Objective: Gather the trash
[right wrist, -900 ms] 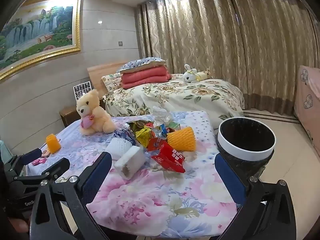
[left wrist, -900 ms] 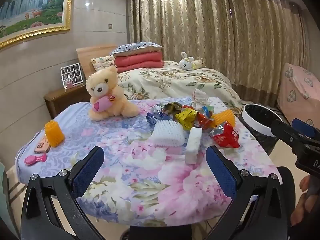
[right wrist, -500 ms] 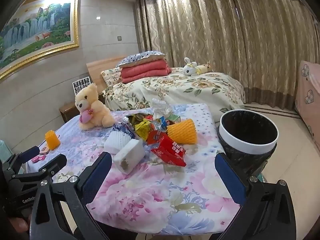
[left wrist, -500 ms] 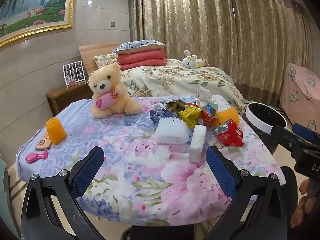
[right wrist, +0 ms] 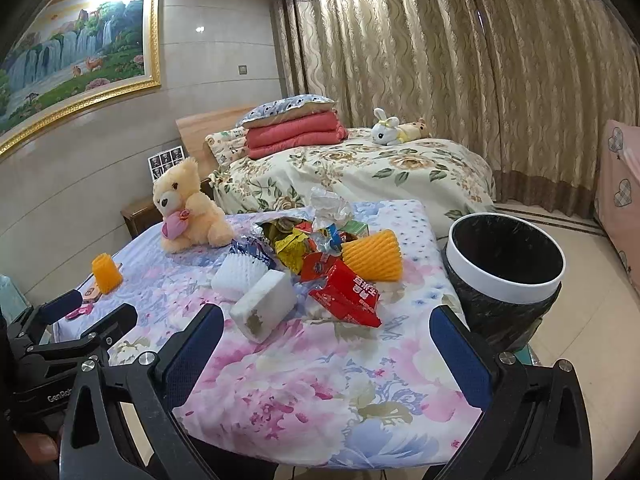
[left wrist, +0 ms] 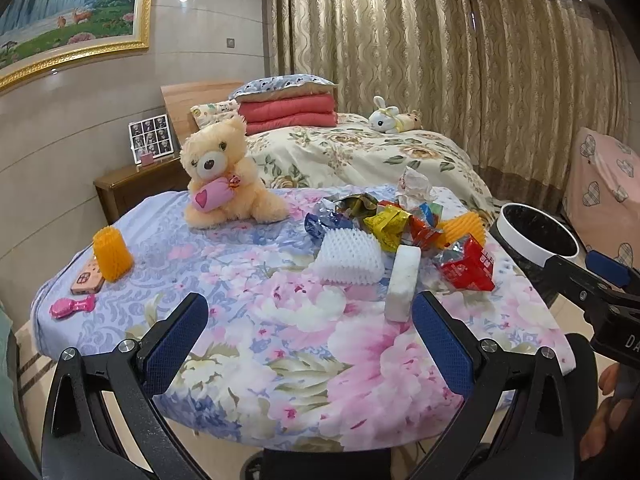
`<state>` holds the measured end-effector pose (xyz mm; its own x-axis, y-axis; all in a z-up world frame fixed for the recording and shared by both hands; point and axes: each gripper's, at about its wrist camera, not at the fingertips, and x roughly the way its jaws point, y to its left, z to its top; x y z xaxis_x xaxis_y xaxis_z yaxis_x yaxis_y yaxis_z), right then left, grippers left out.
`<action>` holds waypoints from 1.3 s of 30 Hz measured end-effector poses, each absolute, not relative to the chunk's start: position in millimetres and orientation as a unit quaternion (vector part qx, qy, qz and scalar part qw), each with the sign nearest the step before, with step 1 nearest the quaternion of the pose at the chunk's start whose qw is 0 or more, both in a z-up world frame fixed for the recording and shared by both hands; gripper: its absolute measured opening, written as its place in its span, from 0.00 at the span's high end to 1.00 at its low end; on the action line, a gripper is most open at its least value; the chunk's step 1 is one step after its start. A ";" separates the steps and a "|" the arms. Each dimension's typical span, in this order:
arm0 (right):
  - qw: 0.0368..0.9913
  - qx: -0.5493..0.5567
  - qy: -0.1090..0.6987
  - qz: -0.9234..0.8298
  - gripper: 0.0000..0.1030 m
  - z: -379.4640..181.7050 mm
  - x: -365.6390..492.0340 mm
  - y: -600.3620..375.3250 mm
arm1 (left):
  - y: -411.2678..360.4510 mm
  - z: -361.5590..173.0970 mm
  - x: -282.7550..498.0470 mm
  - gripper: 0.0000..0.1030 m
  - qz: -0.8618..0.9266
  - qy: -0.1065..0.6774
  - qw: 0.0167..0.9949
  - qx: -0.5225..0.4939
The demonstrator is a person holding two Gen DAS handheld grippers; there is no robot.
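Observation:
A pile of trash lies on the floral table (left wrist: 304, 344): a red wrapper (left wrist: 466, 266) (right wrist: 346, 294), a yellow wrapper (left wrist: 386, 226) (right wrist: 290, 250), a white foam block (left wrist: 402, 282) (right wrist: 264, 306), a white foam net (left wrist: 348, 258) (right wrist: 240, 272) and an orange foam net (right wrist: 372, 256). A black bin with a white rim (right wrist: 506, 276) (left wrist: 538, 238) stands by the table's right edge. My left gripper (left wrist: 310, 344) and my right gripper (right wrist: 326, 354) are both open and empty, hovering at the table's near edge, short of the trash.
A teddy bear (left wrist: 222, 174), a small orange foam net (left wrist: 112, 254), a phone (left wrist: 86, 278) and a pink toy (left wrist: 70, 308) sit on the table's left part. A bed (right wrist: 360, 168) stands behind. A pink covered object (left wrist: 604, 184) is at the right.
Both grippers have drawn back slightly and tilted, so the table sits a little farther and lower in view. Both stay open. Nothing on the table has moved.

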<state>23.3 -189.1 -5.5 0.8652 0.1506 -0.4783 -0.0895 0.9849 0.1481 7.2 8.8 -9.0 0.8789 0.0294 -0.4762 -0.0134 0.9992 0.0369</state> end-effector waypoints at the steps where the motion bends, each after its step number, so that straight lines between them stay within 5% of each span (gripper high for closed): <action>1: 0.964 0.060 0.252 0.063 0.00 -5.4 23.4 -188.8 | 9.2 -9.4 7.5 0.00 0.011 0.246 0.969 0.016; 39: 0.961 0.065 0.258 0.069 0.00 -9.7 23.4 -186.5 | 6.0 -14.9 6.7 0.00 0.009 0.252 0.968 0.014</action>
